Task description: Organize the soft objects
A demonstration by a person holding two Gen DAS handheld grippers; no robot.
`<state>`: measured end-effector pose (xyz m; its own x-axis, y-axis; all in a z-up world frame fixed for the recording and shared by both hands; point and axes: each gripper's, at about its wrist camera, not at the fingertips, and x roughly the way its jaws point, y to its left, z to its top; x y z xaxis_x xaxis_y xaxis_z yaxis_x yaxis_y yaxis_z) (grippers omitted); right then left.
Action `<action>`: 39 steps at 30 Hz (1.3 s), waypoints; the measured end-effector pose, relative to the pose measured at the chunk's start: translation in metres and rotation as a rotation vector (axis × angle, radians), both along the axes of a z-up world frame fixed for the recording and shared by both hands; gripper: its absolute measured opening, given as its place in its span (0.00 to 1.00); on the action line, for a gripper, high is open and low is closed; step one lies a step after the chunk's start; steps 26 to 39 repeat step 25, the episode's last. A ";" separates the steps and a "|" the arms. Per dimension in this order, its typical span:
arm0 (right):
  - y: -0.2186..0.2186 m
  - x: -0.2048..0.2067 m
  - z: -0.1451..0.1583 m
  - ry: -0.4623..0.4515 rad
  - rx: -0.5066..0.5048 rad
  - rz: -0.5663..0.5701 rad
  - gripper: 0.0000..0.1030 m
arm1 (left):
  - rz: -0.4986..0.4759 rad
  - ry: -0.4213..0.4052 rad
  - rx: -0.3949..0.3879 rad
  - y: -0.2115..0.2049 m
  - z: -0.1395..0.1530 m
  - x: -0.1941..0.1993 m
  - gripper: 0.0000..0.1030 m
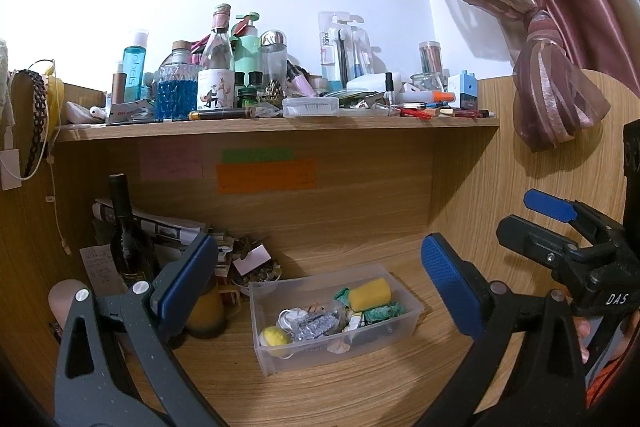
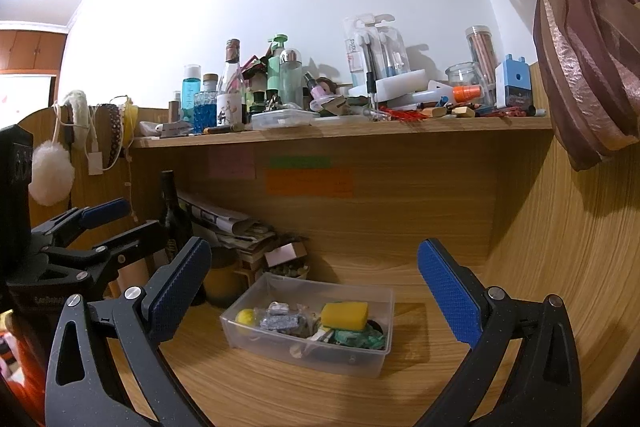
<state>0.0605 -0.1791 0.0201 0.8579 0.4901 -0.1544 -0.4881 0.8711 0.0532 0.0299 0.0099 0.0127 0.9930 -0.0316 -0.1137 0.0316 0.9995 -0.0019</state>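
1. My left tongs (image 1: 320, 279) hung spread wide and empty above the wooden desk (image 1: 360, 395).
2. My right tongs (image 2: 316, 287) gaped empty too, just beside the left.
3. Ahead, between both pairs' fingers, sat the clear bin (image 2: 308, 351) holding a yellow sponge (image 2: 345, 315).
4. Beyond them ran a cluttered shelf (image 1: 280, 129); a pink curtain (image 1: 560, 75) hung right.

Translucent matt plastic bin (image 1: 404, 301) holding porous yellow sponge (image 1: 369, 293) and crinkled silver foil (image 1: 316, 323). Wood-grain laminate desk (image 1: 360, 387). Satin-sheen pink curtain (image 1: 560, 67). Textured blue rubber pads (image 2: 448, 291).
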 end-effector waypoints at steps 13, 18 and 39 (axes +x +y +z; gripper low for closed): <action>0.000 -0.001 0.001 0.001 0.002 0.002 1.00 | -0.024 0.010 0.000 0.001 -0.001 0.001 1.00; 0.001 0.000 0.001 0.001 0.001 0.003 1.00 | -0.030 0.012 -0.003 0.002 -0.002 0.001 1.00; 0.004 -0.001 0.000 0.007 0.000 0.005 1.00 | -0.034 0.013 -0.010 0.003 -0.002 0.001 1.00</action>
